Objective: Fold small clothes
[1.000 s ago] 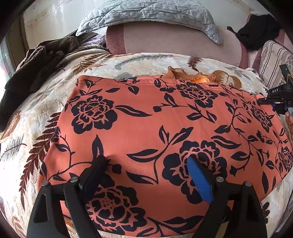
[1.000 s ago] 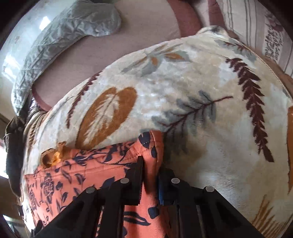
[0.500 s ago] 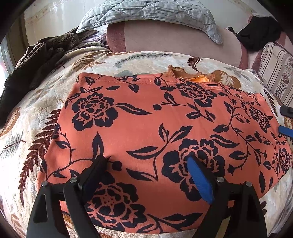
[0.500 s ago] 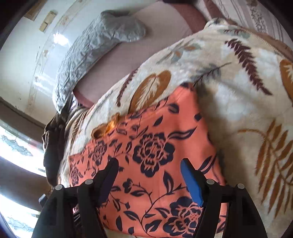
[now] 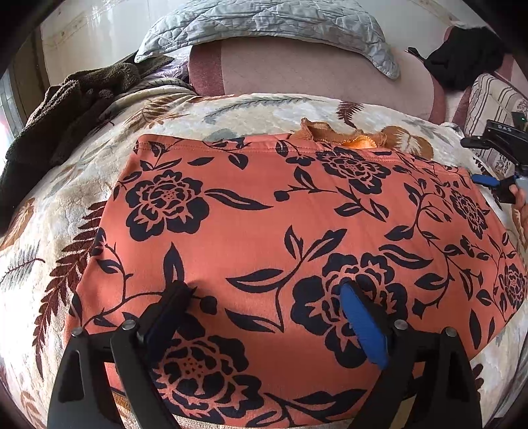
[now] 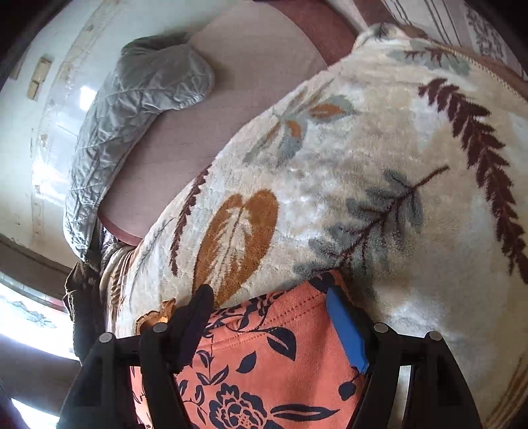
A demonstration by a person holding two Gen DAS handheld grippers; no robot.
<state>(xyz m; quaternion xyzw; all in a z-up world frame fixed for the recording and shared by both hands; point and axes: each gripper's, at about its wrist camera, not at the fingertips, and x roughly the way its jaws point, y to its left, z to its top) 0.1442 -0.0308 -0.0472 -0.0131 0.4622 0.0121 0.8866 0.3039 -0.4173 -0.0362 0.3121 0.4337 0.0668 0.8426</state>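
An orange garment with a dark floral print lies spread flat on a cream leaf-patterned blanket. An orange-brown frilly piece sticks out from under its far edge. My left gripper is open, over the garment's near part. My right gripper is open, its jaws standing either side of the garment's far right corner. The right gripper also shows at the right edge of the left wrist view.
A grey quilted pillow lies on a pinkish cushion at the back. A dark brown fuzzy garment lies at the far left, a black item at the far right, beside a striped cushion.
My right gripper was shut on the garment's corner, opened and pulled back, and now sits open at the far right corner again. The left gripper has stayed open in place.
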